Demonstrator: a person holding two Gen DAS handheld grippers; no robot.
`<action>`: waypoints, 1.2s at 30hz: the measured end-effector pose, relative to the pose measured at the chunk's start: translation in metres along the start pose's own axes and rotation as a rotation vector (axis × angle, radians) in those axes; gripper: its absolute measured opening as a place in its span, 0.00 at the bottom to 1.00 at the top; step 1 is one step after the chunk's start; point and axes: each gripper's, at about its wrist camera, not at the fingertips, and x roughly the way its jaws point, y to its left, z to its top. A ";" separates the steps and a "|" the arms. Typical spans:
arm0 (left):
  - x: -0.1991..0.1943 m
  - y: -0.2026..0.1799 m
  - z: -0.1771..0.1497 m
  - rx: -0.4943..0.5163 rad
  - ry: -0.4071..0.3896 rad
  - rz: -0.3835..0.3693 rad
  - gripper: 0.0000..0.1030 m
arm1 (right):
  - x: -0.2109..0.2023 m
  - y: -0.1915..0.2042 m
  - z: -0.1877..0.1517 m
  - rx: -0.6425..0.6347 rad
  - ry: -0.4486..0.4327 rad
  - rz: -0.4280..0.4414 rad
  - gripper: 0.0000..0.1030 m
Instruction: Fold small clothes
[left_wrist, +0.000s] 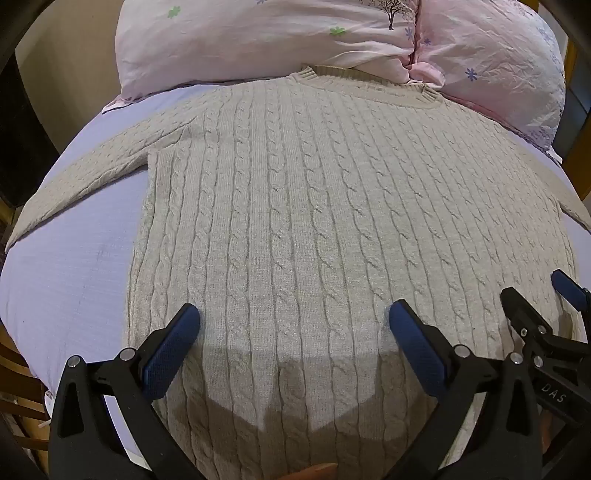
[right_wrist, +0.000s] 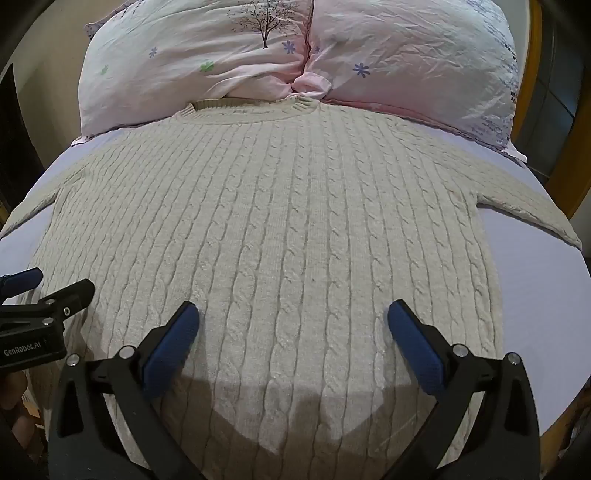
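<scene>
both tools, left tool (left_wrist: 294, 334) and right tool (right_wrist: 293, 330), hover spread wide above the sweater (left_wrist: 314, 206), whose long axis runs toward the collar at 12 o'clock.

We find a home bedroom, a bed (left_wrist: 74, 280) under a lilac sheet, two pink floral pillows (right_wrist: 192, 62) at its head, wooden frame (right_wrist: 576, 177) at the edge

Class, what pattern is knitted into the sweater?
Vertical cable-knit ribs in cream on the sweater, clearest in the right wrist view.
</scene>
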 end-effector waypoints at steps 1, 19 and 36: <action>0.000 0.000 0.000 0.000 0.002 0.000 0.99 | 0.000 0.000 0.000 0.000 -0.001 0.000 0.98; 0.000 0.000 0.000 0.000 0.001 -0.001 0.99 | 0.000 0.000 0.000 -0.001 0.000 0.000 0.98; 0.000 -0.001 0.002 0.004 -0.005 -0.002 0.99 | 0.000 0.000 0.000 0.000 -0.001 0.000 0.98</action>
